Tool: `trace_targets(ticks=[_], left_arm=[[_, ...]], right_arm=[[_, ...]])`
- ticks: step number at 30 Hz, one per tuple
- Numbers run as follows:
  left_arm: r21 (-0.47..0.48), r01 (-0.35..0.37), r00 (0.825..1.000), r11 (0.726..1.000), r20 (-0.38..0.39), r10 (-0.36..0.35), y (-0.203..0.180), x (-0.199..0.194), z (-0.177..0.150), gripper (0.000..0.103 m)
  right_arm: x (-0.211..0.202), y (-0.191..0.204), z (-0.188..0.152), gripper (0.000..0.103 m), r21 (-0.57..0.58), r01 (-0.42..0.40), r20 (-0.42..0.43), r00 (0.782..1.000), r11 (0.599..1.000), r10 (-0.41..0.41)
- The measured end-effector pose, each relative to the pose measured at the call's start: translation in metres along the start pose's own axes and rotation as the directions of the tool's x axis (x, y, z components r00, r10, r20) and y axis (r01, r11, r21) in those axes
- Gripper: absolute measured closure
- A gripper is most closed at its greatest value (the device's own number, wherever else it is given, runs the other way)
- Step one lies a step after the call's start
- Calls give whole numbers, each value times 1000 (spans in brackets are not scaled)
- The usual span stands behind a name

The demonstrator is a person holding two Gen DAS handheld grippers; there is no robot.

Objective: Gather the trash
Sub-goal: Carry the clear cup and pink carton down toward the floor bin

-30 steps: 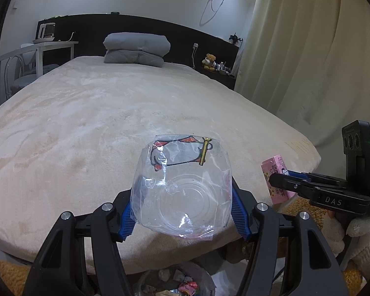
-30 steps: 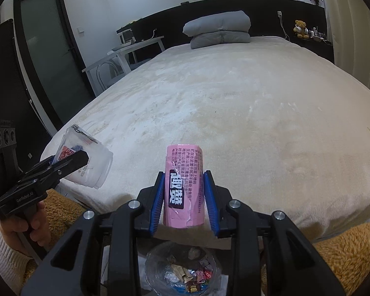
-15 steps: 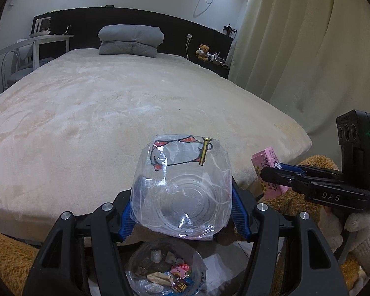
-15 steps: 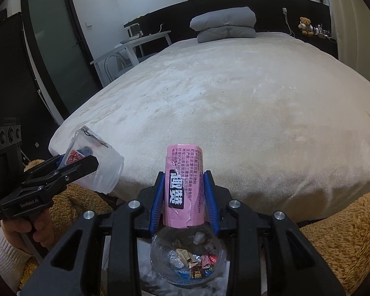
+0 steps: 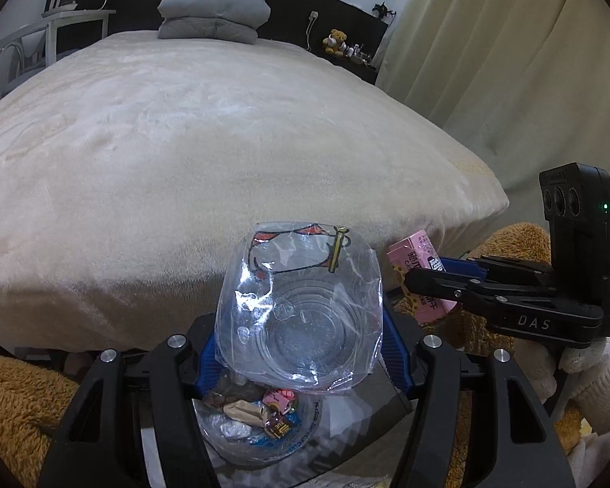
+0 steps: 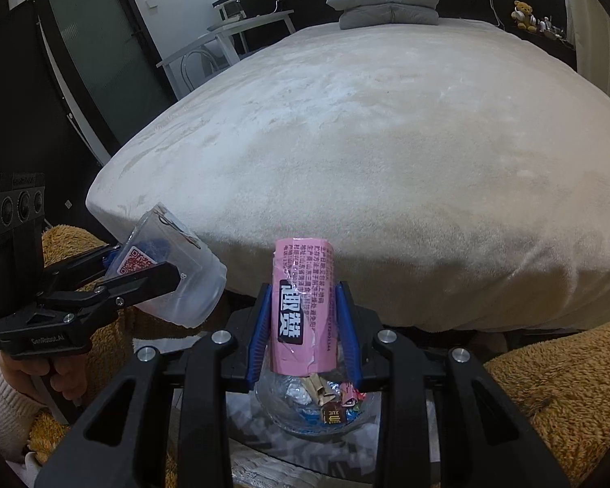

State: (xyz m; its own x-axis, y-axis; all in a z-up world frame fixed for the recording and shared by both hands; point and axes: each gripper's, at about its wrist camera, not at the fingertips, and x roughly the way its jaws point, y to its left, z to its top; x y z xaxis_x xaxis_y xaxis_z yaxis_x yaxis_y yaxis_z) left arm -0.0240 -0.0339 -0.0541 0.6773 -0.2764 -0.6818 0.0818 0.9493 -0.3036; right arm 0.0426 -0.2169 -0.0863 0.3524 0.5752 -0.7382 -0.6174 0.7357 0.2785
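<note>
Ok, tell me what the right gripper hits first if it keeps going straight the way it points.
Probably the trash bin just below: the right gripper, shut on the pink wrapper, points down toward its open top, already holding wrappers. Depth is hard to judge here.

Beige bed (image 5: 223, 130), grey pillows (image 5: 213, 14), perhaps curtains (image 5: 508, 61)
</note>
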Motion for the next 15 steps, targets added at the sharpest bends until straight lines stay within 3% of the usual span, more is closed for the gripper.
trace_targets(ticks=[9,15], left_arm=[[-63,-7,985,998,-171,-4,15,36,-10,41],[-99,-41,950,994,-313,8,28,69,-19,41]], right_arm=[[43,-4,-6,70,31,-27,-170,985,999,31],[76,-10,-10,70,66,-25,-297,954,998,44]])
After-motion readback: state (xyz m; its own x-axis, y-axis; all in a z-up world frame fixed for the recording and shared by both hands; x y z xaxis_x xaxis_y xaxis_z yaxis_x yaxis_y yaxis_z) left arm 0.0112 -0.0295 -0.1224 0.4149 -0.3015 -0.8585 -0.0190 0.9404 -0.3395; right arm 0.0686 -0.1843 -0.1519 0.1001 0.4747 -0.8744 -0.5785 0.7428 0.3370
